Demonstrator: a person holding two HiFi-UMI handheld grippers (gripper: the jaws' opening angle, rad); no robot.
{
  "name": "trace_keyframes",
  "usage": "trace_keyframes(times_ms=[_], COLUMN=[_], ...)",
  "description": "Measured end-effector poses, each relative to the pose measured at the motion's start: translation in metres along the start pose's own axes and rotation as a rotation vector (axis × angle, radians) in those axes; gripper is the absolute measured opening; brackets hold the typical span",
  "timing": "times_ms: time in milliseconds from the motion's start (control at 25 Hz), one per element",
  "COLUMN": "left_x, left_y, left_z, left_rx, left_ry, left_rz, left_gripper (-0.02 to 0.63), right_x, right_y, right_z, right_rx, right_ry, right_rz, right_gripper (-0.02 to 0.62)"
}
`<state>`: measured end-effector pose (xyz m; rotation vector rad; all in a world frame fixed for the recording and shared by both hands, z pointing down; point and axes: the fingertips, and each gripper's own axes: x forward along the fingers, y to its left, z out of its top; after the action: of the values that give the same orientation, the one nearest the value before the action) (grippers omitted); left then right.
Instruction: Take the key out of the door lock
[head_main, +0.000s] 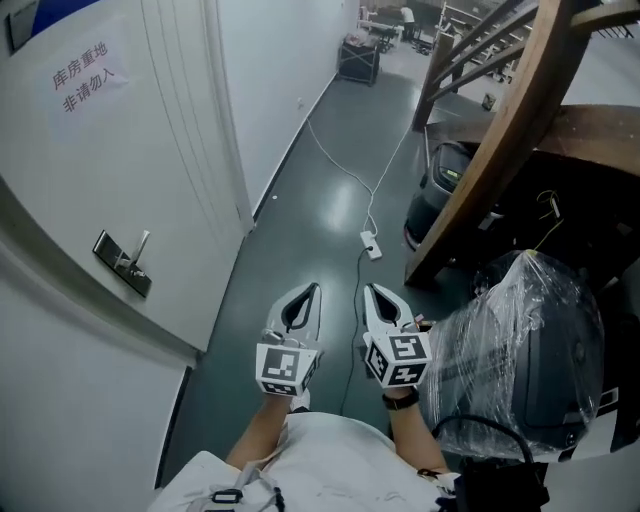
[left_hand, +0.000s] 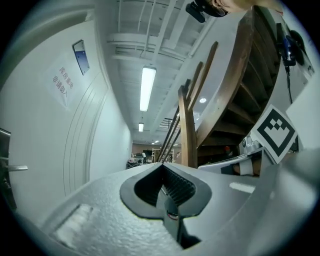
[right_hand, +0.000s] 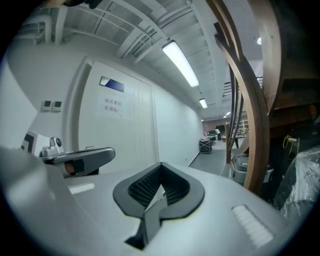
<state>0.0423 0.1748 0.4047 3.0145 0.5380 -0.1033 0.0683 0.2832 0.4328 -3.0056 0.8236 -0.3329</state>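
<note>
The white door (head_main: 90, 150) stands at the left of the head view, with a metal lock plate and lever handle (head_main: 122, 263) on it. A key is too small to make out there. My left gripper (head_main: 312, 288) and right gripper (head_main: 368, 288) hang side by side over the dark floor, well right of the lock and apart from it. Both are shut with nothing between the jaws. The left gripper view shows its closed tips (left_hand: 162, 167) and the handle (left_hand: 10, 168) at the far left edge. The right gripper view shows its closed tips (right_hand: 161, 167) with the door (right_hand: 115, 135) ahead on the left.
A paper sign (head_main: 88, 75) is stuck high on the door. A white power strip (head_main: 372, 245) with its cable lies on the floor ahead. A wooden stair beam (head_main: 500, 150) slants on the right, above a plastic-wrapped bundle (head_main: 520, 340) and a dark machine (head_main: 440, 190).
</note>
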Motion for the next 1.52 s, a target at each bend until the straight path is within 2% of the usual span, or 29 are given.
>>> trace_keyframes(times_ms=[120, 200, 360, 520, 640, 760, 880, 960, 1120, 1320, 1520], left_x=[0.027, 0.038, 0.075, 0.127, 0.173, 0.214, 0.239, 0.239, 0.205, 0.129, 0.057], left_y=[0.037, 0.062, 0.086, 0.092, 0.095, 0.101, 0.114, 0.129, 0.175, 0.240, 0.300], left_z=[-0.008, -0.020, -0.038, -0.052, -0.051, -0.040, -0.034, -0.034, -0.041, -0.041, -0.022], left_rx=[-0.009, -0.022, -0.048, -0.067, -0.105, -0.086, -0.084, -0.075, -0.059, -0.045, 0.001], left_ry=[0.000, 0.011, 0.046, 0.064, 0.050, 0.030, 0.054, 0.063, 0.087, 0.101, 0.071], left_rz=[0.008, 0.029, 0.021, -0.015, -0.026, 0.005, 0.035, 0.098, 0.319, 0.603, 0.769], left_gripper=[0.002, 0.002, 0.002, 0.002, 0.002, 0.002, 0.002, 0.002, 0.002, 0.002, 0.002], right_x=[0.044, 0.064, 0.110, 0.162, 0.197, 0.233, 0.268, 0.288, 0.321, 0.333, 0.332], right_y=[-0.020, -0.015, -0.007, -0.022, -0.048, -0.082, -0.093, -0.082, -0.027, 0.082, 0.198], right_z=[-0.003, -0.008, -0.009, 0.001, 0.018, 0.037, 0.052, 0.052, 0.036, 0.028, 0.029], right_rx=[0.061, 0.055, -0.045, -0.133, -0.132, -0.130, -0.140, -0.148, -0.164, -0.201, -0.228], right_ry=[-0.006, -0.014, -0.041, -0.099, -0.167, -0.179, -0.177, -0.153, -0.095, -0.076, -0.114], right_rz=[-0.110, -0.119, -0.001, 0.116, 0.188, 0.211, 0.266, 0.341, 0.523, 0.802, 1.042], right_gripper=[-0.002, -0.001, 0.000, 0.000, 0.002, 0.002, 0.002, 0.002, 0.002, 0.002, 0.003])
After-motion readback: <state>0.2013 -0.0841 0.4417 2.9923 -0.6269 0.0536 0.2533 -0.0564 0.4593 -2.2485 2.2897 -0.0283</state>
